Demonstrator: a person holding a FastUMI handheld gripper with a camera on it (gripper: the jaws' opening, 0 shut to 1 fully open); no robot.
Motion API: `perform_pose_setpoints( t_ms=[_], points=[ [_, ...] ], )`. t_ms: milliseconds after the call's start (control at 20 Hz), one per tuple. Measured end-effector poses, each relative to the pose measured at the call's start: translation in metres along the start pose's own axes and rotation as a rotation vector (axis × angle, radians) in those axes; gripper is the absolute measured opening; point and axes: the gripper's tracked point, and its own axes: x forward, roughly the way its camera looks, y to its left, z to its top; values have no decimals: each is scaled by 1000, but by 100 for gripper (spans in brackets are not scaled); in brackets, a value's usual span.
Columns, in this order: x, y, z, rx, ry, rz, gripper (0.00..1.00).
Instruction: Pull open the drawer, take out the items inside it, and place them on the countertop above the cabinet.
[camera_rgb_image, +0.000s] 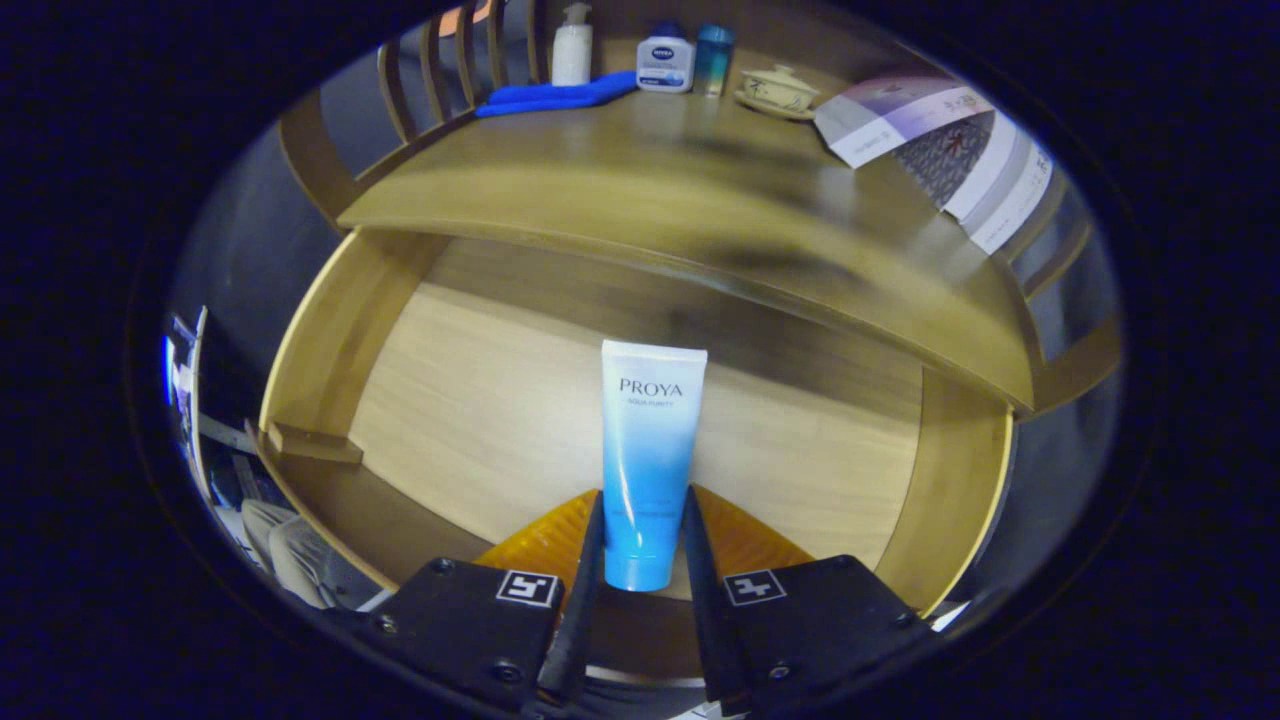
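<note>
A white-to-blue cosmetic tube (648, 450) stands between my fingers, its cap end lowest. My gripper (643, 545) is shut on the tube, both fingers pressing its lower blue half. It hangs over the open wooden drawer (470, 400), whose pale floor shows beneath and beyond it. Beyond the drawer runs the cabinet's wooden countertop (640, 170).
At the back of the countertop stand a white pump bottle (572, 45), a blue cloth (560, 96), a white and blue jar (666, 64), a teal bottle (714, 60) and a lidded cup on a saucer (777, 90). A printed booklet (950, 150) lies to their right. Wooden rails flank both sides.
</note>
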Motion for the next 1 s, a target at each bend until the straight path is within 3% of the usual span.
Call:
perform_pose_setpoints(
  t_ms=[250, 450, 800, 1000],
  points=[
    [-31, -6, 1, 24, -57, 0, 47],
    [-57, -14, 33, 60, -140, -16, 46],
    [-61, -26, 91, 91, -246, -84, 47],
    [-51, -27, 118, 143, -281, -70, 47]
  ],
)
